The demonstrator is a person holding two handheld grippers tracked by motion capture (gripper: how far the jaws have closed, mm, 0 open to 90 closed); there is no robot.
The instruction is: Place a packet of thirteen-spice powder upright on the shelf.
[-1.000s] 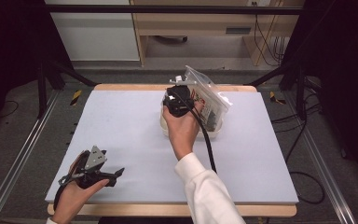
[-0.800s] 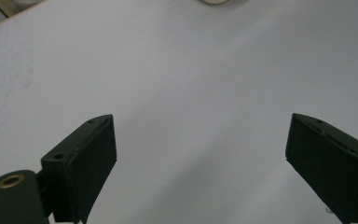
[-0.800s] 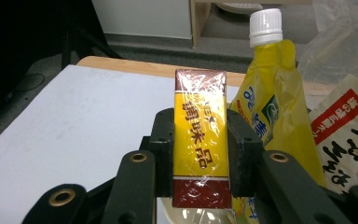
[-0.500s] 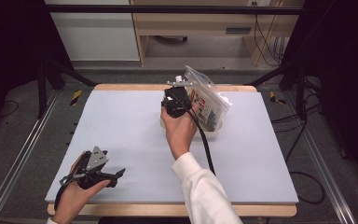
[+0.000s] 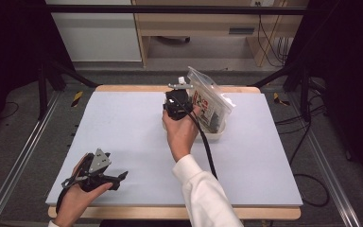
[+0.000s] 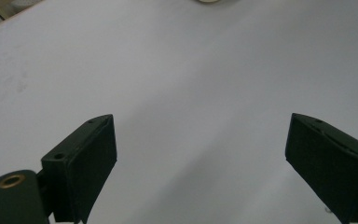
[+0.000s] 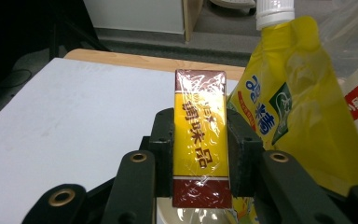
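Right gripper (image 7: 200, 140): its 2 jaws clamp a narrow yellow-and-maroon box (image 7: 199, 135), wrapped in clear film, by its long sides, upright. Just beside the box on its right stands a yellow spouted pouch (image 7: 293, 102) with a white cap (print too small to read). From the high view, the right gripper (image 5: 177, 101) sits at a white tub (image 5: 215, 132) near the table's far edge, a clear bag (image 5: 212, 99) leaning in it. Left gripper (image 6: 200, 158): jaws spread wide, nothing between them, low over the grey table mat (image 5: 123, 127) at the near left corner.
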